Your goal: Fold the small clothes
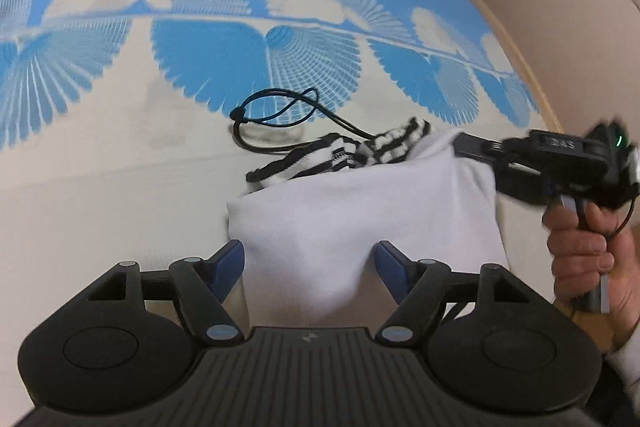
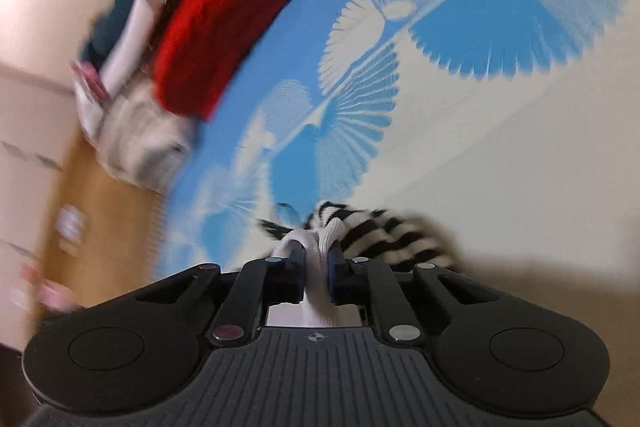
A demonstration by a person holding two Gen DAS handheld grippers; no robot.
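A small white garment point(image 1: 360, 203) hangs lifted over a blue-and-cream patterned cover point(image 1: 120, 167). My right gripper point(image 2: 314, 263) is shut on a bunched edge of the white garment point(image 2: 320, 239); in the left wrist view the right gripper point(image 1: 460, 143) pinches the garment's upper right corner. My left gripper point(image 1: 310, 259) stands open, the garment's lower part lying between its blue pads point(image 1: 230, 263) without a visible pinch. Behind the garment lies a black-and-white striped piece point(image 1: 340, 155), also in the right wrist view point(image 2: 384, 231).
A black looped cord point(image 1: 280, 107) lies on the cover beyond the striped piece. A red cloth point(image 2: 216, 27) and a pile of mixed clothes point(image 2: 136, 143) sit at the cover's far edge. A hand point(image 1: 584, 255) holds the right gripper's handle. A wooden edge point(image 1: 520, 67) borders the cover.
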